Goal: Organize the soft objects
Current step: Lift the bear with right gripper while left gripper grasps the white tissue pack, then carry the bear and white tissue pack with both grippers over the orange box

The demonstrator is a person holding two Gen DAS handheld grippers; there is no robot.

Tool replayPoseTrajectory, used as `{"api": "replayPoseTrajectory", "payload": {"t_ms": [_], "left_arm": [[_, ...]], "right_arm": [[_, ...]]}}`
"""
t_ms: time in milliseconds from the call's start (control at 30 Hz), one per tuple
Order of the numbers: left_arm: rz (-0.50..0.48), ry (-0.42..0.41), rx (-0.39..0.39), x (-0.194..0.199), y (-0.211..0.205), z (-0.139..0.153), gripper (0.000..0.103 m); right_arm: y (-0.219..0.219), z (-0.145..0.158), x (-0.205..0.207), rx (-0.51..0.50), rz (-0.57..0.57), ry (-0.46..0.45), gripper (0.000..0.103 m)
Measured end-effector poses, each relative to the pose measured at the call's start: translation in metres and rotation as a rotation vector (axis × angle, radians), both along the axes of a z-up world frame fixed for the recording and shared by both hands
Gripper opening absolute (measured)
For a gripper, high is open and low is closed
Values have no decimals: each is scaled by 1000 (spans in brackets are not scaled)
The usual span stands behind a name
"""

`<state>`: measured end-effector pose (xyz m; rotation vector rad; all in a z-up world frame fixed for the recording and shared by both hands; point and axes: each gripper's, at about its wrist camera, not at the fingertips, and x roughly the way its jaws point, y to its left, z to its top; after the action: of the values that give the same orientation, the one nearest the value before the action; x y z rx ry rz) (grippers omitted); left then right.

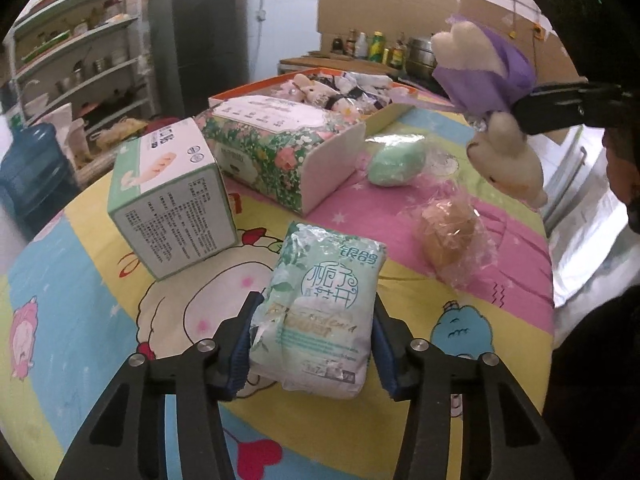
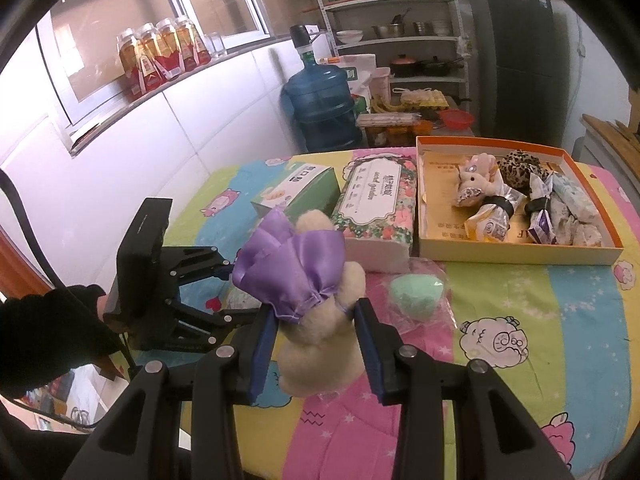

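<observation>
My left gripper (image 1: 312,320) is shut on a pale green tissue pack (image 1: 320,304), held just above the cartoon tablecloth (image 1: 80,280). My right gripper (image 2: 316,320) is shut on a cream plush toy in a purple satin dress (image 2: 308,276), held in the air; the toy also shows in the left wrist view (image 1: 492,92) at the upper right. An orange-rimmed tray (image 2: 520,250) at the far side holds several soft toys and wrapped packs. A green soft lump in plastic (image 2: 416,294) and a brown bun in wrap (image 1: 448,236) lie on the table.
A floral tissue box (image 2: 376,208) and a green-and-white carton (image 1: 172,196) stand between the grippers and the tray. A blue water jug (image 2: 320,104), shelves (image 2: 400,20) and a dark fridge (image 2: 516,52) stand beyond the table.
</observation>
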<state>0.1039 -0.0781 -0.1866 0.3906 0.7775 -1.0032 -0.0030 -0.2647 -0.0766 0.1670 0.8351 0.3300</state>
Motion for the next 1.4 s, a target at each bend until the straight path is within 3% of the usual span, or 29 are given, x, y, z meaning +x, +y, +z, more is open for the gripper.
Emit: {"api": "replayPoseTrajectory", "payload": {"t_ms": [367,633,967,1400], "left_arm": [[219,-34,-70,-17,-3,60,51],[285,-20,-159,-14,-17,91,51],[309,-25,-176,-4,-69,107,51],[373,-6,-195,13,-146,112,51]], "right_arm": [[-5,13,1,1,3,-43,40],[-20,30,2,-30,-13,-104,40],[-69,43,12,-15,-52,-136,40],[-155,38,39,11,-97,-130,40]]}}
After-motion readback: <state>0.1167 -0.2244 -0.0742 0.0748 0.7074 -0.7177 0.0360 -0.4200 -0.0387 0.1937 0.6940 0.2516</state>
